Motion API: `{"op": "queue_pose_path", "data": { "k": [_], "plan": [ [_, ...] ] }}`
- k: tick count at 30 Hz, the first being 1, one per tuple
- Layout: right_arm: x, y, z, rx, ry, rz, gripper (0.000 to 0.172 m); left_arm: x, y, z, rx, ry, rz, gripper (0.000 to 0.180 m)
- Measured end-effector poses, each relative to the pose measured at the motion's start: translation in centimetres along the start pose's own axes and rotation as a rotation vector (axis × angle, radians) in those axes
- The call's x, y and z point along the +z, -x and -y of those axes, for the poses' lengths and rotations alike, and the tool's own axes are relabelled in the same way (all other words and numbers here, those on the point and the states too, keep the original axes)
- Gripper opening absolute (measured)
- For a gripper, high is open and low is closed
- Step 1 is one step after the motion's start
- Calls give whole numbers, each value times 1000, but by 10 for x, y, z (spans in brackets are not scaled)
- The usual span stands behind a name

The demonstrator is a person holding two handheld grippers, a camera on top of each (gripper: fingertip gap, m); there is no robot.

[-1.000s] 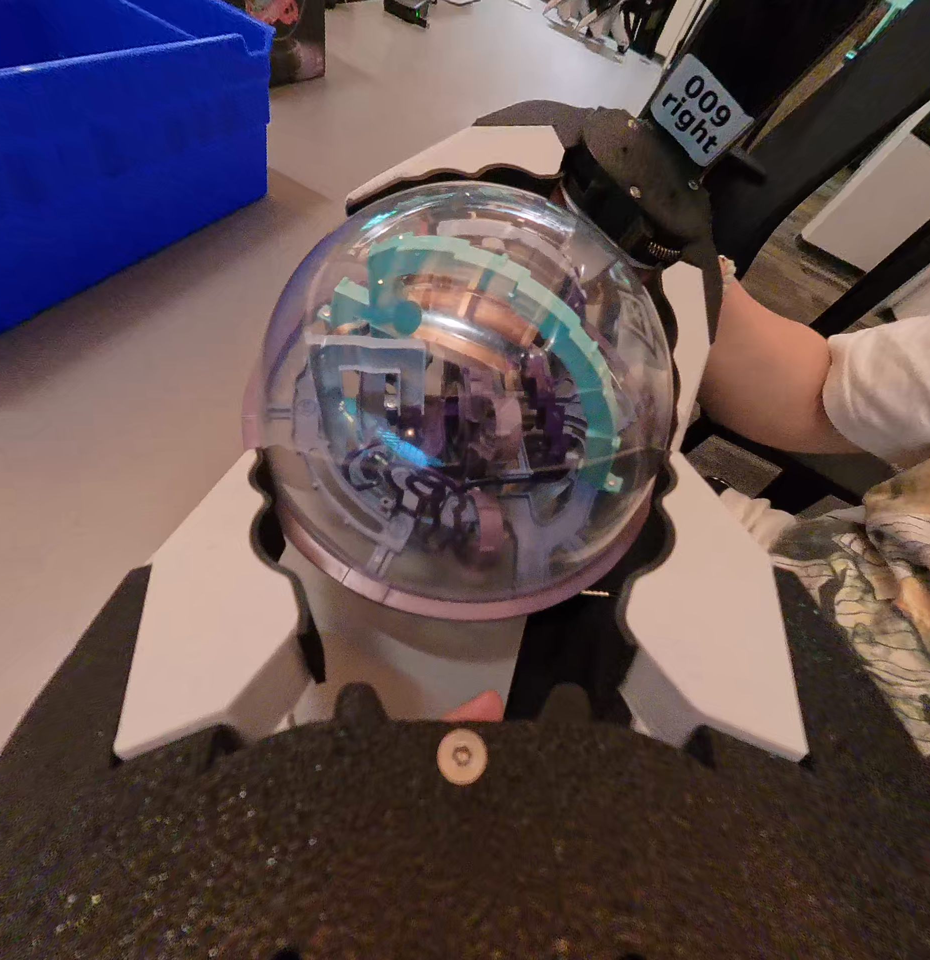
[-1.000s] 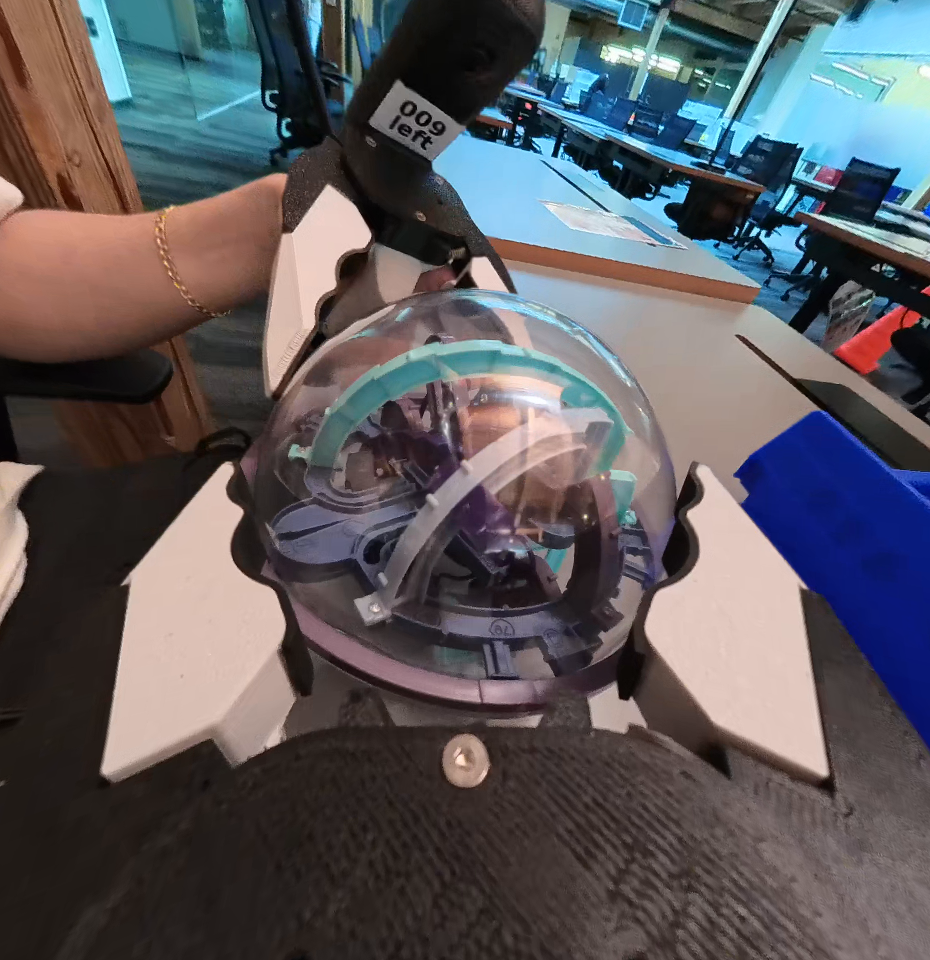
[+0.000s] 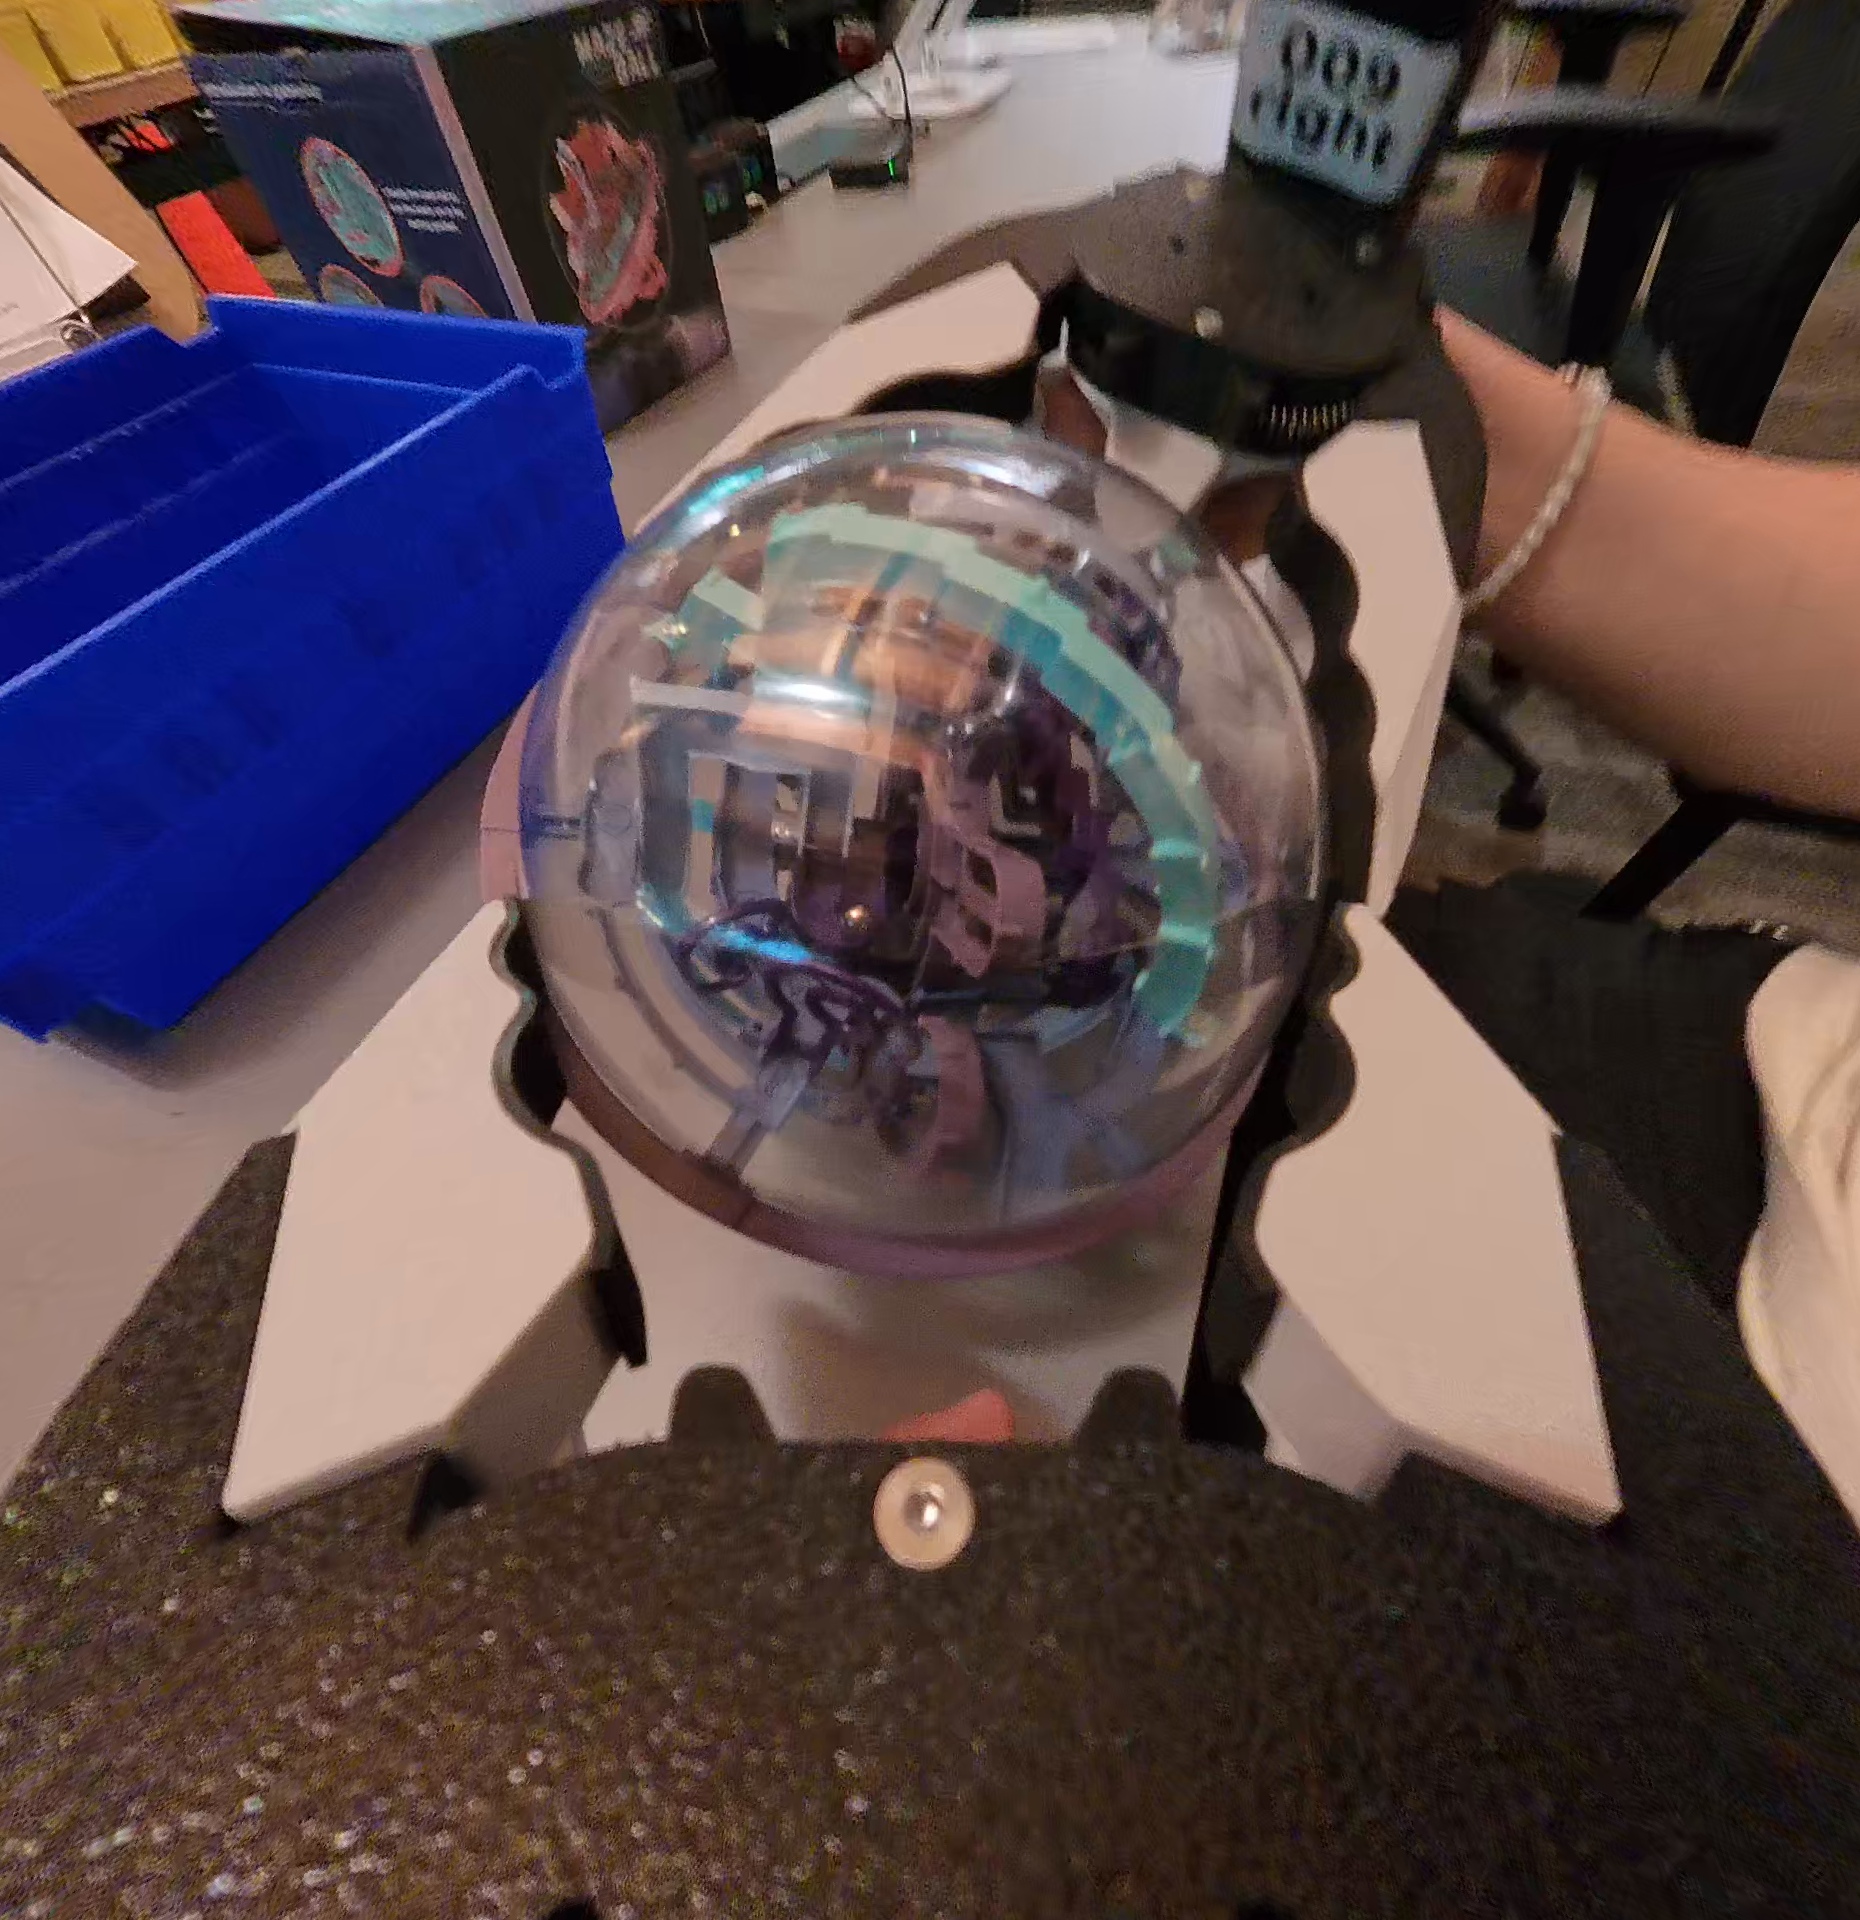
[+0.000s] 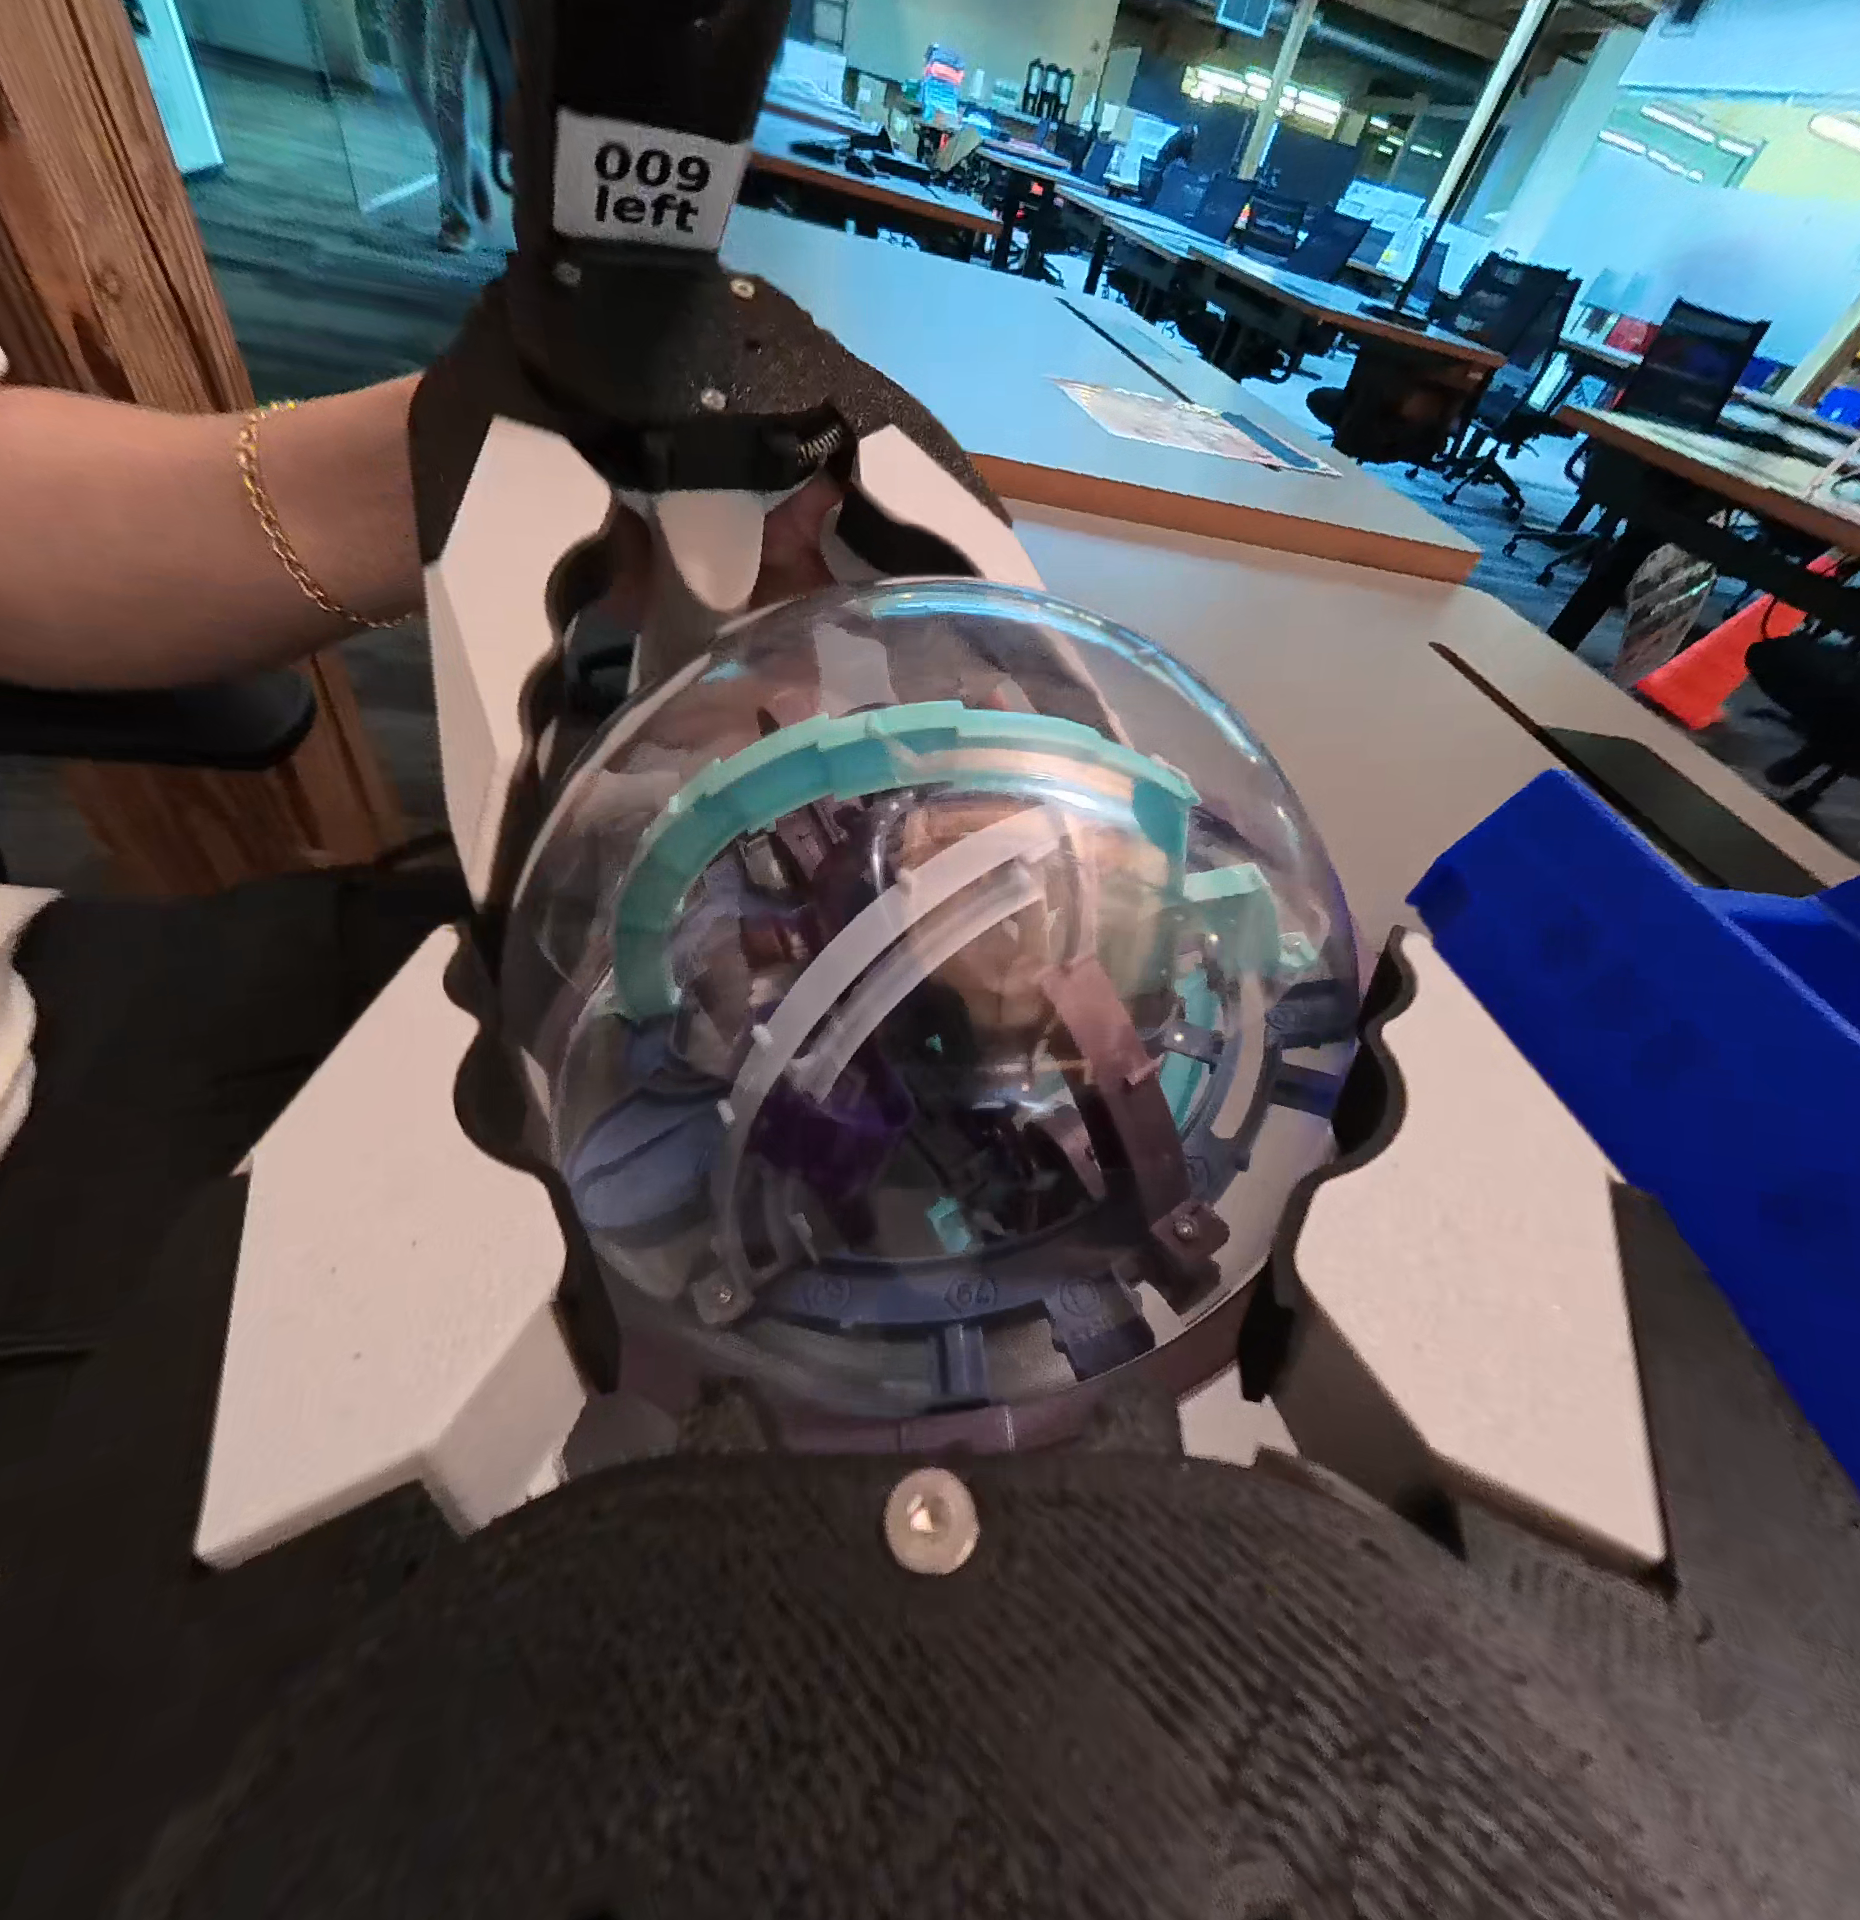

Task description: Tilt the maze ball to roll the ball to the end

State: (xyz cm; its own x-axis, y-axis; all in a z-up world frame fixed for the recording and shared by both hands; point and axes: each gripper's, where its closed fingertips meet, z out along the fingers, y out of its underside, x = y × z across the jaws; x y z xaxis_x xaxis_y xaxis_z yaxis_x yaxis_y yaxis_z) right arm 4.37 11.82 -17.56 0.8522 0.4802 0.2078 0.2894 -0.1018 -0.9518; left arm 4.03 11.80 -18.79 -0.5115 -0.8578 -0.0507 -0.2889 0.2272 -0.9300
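The maze ball (image 3: 905, 831) is a clear sphere with teal, purple and grey tracks inside, held up above the table between both grippers. My left gripper (image 3: 921, 925) is shut on it, with the wavy dark pads (image 3: 521, 997) pressing on its two sides. A small steel ball (image 3: 856, 915) sits on a purple track near the middle. The right gripper's body (image 3: 1258, 312) grips from the far side. In the right wrist view my right gripper (image 4: 926, 966) is shut on the same maze ball (image 4: 936, 1039), and the left gripper's body (image 4: 645, 364) is opposite.
A blue bin (image 3: 230, 623) stands on the grey table (image 4: 1269, 644) to the left of the ball; it also shows in the right wrist view (image 4: 1684, 1039). A dark printed box (image 3: 552, 208) stands behind it. A person's arms (image 3: 1684, 623) (image 4: 126, 520) hold the grippers. An orange cone (image 4: 1715, 655) is far right.
Both grippers have turned and tilted the maze ball together while keeping their grip. The blue bin now fills more of the left wrist view, and the box behind it has come into view.
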Motion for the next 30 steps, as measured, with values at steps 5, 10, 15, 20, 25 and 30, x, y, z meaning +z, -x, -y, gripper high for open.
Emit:
{"op": "queue_pose_path", "data": {
  "k": [5,10,15,20,25,30],
  "plan": [
    [3,-2,0,-46,-11,-20,156,2,5,4,-41,-39,27,140],
    [3,-3,-3,-153,15,-46,157,4,9,3,52,-26,76,140],
    [3,-4,-3,-188,-4,-53,157,4,10,2,83,-15,90,140],
    [8,-5,-8,-166,-28,-55,158,-2,12,4,139,20,126,139],
    [18,-3,-12,-129,-30,-47,157,-11,14,6,173,52,146,139],
    [21,-3,-10,-134,-34,-53,158,-14,15,4,166,50,137,139]
  ]
}}
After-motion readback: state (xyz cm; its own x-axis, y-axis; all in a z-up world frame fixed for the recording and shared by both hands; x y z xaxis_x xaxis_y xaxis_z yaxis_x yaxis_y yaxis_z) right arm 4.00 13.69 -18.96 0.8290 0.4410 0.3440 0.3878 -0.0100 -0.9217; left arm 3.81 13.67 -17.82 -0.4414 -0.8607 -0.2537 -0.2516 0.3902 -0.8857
